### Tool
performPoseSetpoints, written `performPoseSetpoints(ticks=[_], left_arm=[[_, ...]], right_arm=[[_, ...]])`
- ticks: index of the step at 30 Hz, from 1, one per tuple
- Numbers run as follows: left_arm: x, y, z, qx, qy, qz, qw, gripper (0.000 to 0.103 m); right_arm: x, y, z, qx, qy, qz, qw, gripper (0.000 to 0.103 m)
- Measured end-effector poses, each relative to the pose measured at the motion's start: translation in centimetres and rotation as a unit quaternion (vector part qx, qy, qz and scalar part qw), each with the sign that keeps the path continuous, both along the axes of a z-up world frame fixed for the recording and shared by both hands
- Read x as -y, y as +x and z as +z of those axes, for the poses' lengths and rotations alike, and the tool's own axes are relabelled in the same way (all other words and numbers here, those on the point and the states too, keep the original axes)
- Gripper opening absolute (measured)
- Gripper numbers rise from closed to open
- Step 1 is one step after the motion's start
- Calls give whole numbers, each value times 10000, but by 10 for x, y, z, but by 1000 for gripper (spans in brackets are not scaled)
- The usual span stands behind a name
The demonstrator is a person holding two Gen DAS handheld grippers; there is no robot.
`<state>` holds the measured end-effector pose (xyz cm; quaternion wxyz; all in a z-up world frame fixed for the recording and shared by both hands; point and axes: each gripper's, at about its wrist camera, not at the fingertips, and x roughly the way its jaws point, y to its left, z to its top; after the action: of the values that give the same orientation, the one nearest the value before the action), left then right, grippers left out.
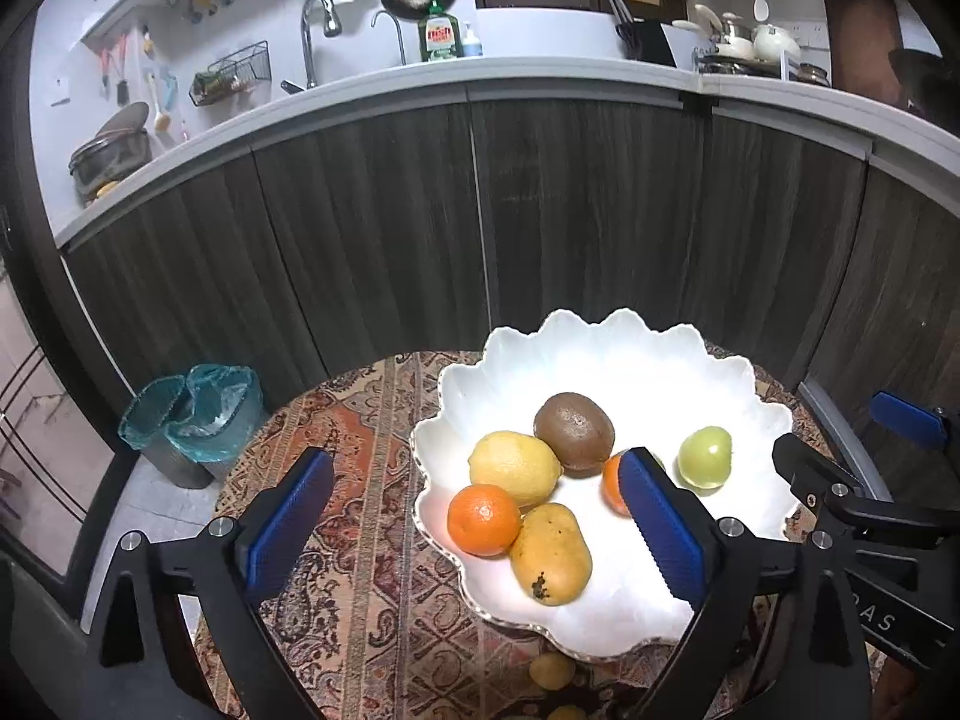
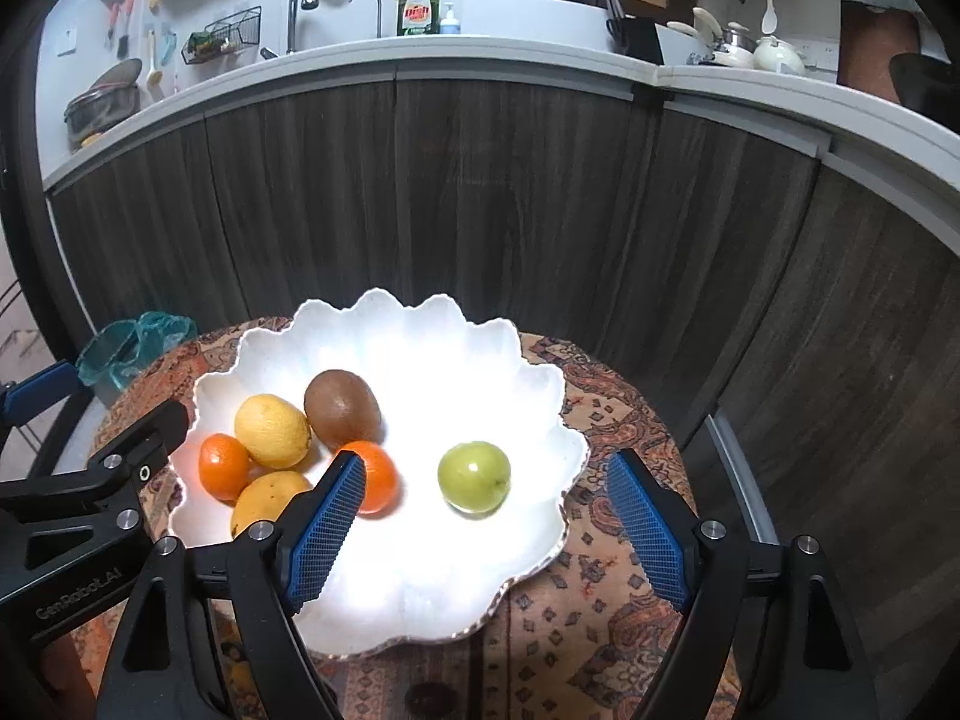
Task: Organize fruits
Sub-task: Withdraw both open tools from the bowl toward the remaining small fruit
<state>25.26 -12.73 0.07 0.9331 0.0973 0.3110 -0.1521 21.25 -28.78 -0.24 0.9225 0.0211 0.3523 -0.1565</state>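
Observation:
A white scalloped bowl (image 1: 600,348) (image 2: 420,324) stands on a round table with a patterned cloth (image 1: 360,540). In it lie a kiwi (image 1: 574,433) (image 2: 342,408), a lemon (image 1: 513,468) (image 2: 271,429), an orange (image 1: 483,520) (image 2: 223,466), a mango (image 1: 550,553) (image 2: 270,495), a second orange (image 2: 378,480) and, apart from them, a green apple (image 1: 706,456) (image 2: 474,477). My left gripper (image 1: 477,459) hangs open above the bowl's left side, holding nothing. My right gripper (image 2: 487,463) is open over the apple, its pads well clear of it.
A small yellow fruit (image 1: 551,671) lies on the cloth just outside the bowl's near rim. A bin with a teal liner (image 1: 192,420) stands on the floor to the left. Dark cabinet fronts (image 1: 480,210) under a kitchen counter rise behind the table.

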Motion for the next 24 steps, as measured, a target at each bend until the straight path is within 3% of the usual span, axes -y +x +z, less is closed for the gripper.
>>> performPoseSetpoints(ticks=[10,24], left_arm=[[-10,-30,14,187,-44,16,9998,97],[-22,-57,7,231,11,54,9997,97]], right_arm=[[-5,-30,14,191,-32,-89,9998,83],[-13,-59,13,249,101,-86,9996,83]])
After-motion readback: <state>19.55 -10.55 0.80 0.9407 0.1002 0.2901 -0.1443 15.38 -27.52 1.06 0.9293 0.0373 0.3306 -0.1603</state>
